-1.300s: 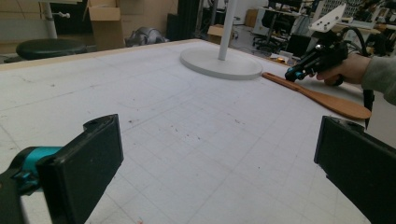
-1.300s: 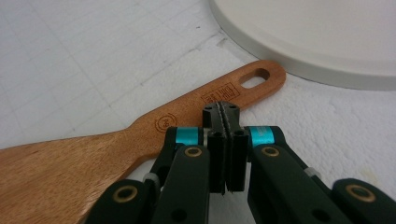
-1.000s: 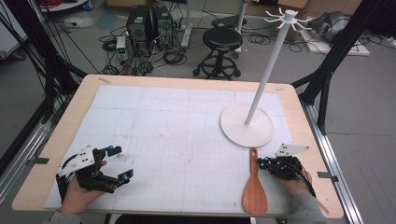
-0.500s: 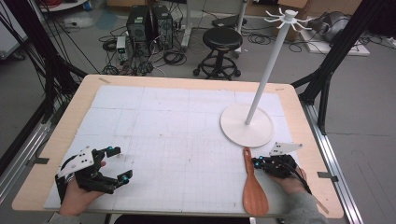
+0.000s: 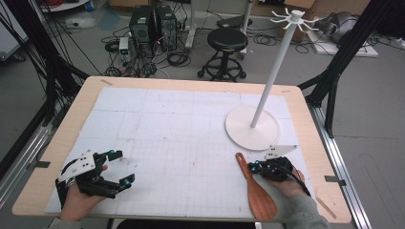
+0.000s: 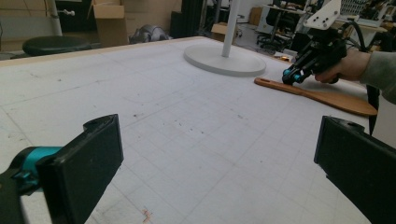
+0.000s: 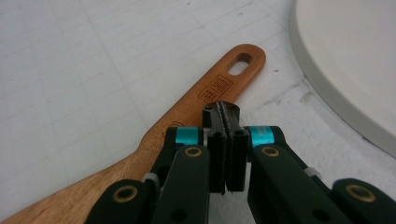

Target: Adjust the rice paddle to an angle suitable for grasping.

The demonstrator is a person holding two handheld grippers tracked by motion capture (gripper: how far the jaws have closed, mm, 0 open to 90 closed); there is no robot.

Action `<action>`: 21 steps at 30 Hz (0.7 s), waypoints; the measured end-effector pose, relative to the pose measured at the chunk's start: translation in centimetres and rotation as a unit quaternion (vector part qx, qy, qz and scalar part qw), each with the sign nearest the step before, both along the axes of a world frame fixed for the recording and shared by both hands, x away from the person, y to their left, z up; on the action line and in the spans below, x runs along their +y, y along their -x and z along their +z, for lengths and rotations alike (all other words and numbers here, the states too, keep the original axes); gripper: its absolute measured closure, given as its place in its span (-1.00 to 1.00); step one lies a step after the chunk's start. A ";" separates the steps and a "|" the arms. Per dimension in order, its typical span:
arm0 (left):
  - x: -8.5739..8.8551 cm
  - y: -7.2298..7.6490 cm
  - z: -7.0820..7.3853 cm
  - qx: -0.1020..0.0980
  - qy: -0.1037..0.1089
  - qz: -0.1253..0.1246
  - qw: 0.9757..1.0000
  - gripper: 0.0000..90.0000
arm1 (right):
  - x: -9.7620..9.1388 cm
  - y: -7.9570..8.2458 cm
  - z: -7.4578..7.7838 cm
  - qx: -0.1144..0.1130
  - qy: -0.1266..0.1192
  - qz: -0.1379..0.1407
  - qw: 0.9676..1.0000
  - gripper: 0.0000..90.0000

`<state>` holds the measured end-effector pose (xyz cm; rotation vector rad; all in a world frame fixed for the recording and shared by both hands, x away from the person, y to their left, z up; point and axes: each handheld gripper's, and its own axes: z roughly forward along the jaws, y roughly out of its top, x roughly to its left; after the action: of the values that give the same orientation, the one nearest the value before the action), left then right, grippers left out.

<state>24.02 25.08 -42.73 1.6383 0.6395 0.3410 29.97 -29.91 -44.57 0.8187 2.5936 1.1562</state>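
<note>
A: Where did the wooden spatula [image 5: 256, 188] lie on the worktop [image 5: 181, 129]?

B: Near the front right corner, flat on the gridded mat. Its long axis ran from about 11 o'clock, where the slotted handle end [image 7: 243, 63] pointed toward the white stand base [image 5: 252, 129], down to about 5 o'clock, where the broad blade sat close to the worktop's front edge.

A: And the right gripper [image 5: 258, 167]?

B: It sat just beside the handle, on its 3 o'clock side in the high view. Its jaws were pressed together with nothing between them (the right gripper view showed the two pads meeting face to face). The tips hung over the handle's edge, below the slot; whether they touched the wood I couldn't tell.

A: So the spatula wasn't held?

B: No, it rested on the mat. To my eye, the closed jaws would have to part and straddle the handle across its narrow width, at right angles to that 11-to-5 line, before any lift.

A: What about the left gripper [image 5: 125, 168]?

B: Well apart, near the front left corner, jaws standing wide and empty. From its own view the spatula [image 6: 317, 95] lay off toward 1 o'clock, across the mat. The right hand [image 5: 291, 187] was plainly the nearer one.
</note>
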 end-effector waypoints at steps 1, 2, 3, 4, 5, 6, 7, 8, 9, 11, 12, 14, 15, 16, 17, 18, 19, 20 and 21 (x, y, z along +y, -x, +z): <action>0.0 0.0 0.0 0.000 -0.001 0.000 1.000 -0.96 | 0.1 0.0 0.0 0.000 -0.001 0.001 1.000 1.00; 0.0 0.0 0.0 0.000 -0.001 0.000 1.000 -0.96 | 0.1 0.0 0.0 0.004 -0.006 0.003 1.000 1.00; 0.0 0.0 0.0 0.000 -0.001 0.000 1.000 -0.96 | 0.2 0.0 0.0 0.006 -0.005 0.001 1.000 1.00; 0.0 0.0 0.0 0.000 -0.001 0.000 1.000 -0.96 | 0.2 0.0 0.0 0.005 -0.003 0.002 1.000 1.00; 0.0 0.0 0.0 -0.001 -0.003 0.000 1.000 -0.96 | 0.4 0.0 0.0 0.010 -0.008 0.008 1.000 1.00; 0.0 0.0 0.0 0.000 -0.002 0.000 1.000 -0.96 | 0.6 0.0 0.0 0.009 -0.005 0.010 1.000 1.00; 0.0 0.0 0.0 0.000 -0.003 0.000 1.000 -0.96 | 0.8 0.1 0.1 0.006 -0.002 0.014 1.000 1.00; 0.0 0.0 0.0 0.001 -0.003 0.000 1.000 -0.96 | 0.8 0.1 0.1 0.006 -0.002 0.014 1.000 1.00; 0.0 -0.1 0.0 0.000 -0.003 0.000 1.000 -0.96 | 1.2 0.1 0.1 0.011 -0.003 0.020 1.000 1.00; 0.0 0.0 0.0 0.000 -0.003 0.000 1.000 -0.96 | 1.7 0.1 0.2 0.010 0.001 0.027 1.000 1.00; 0.0 -0.1 0.0 0.000 -0.003 0.000 1.000 -0.96 | 1.7 0.1 0.2 0.010 0.001 0.027 1.000 1.00; 0.0 0.0 0.0 -0.001 -0.003 0.001 1.000 -0.96 | 2.7 0.3 0.3 0.006 0.012 0.042 0.999 1.00; 0.0 0.0 0.0 -0.001 -0.003 0.001 1.000 -0.96 | 3.0 0.3 0.4 0.006 0.015 0.044 0.999 1.00; 0.1 -0.1 0.0 -0.001 -0.003 0.001 1.000 -0.96 | 3.0 0.3 0.4 0.006 0.015 0.044 0.999 1.00; 0.1 -0.1 0.0 0.000 -0.003 0.001 1.000 -0.96 | 3.4 0.3 0.4 0.010 0.014 0.048 0.999 1.00; 0.1 0.0 0.0 0.001 -0.002 0.002 1.000 -0.96 | 3.4 0.3 0.4 0.010 0.014 0.048 0.999 1.00; 0.1 0.0 0.0 0.000 -0.002 0.002 1.000 -0.96 | 3.7 0.3 0.4 0.008 0.017 0.052 0.998 1.00; 0.1 0.0 0.0 0.000 -0.002 0.002 1.000 -0.96 | 3.7 0.3 0.4 0.008 0.017 0.052 0.998 1.00; 0.1 0.0 0.0 0.001 -0.002 0.002 1.000 -0.96 | 3.9 0.4 0.4 0.010 0.018 0.053 0.998 1.00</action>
<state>24.06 25.14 -42.75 1.6418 0.6440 0.3445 29.59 -26.03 -44.14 0.6953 2.6961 1.1300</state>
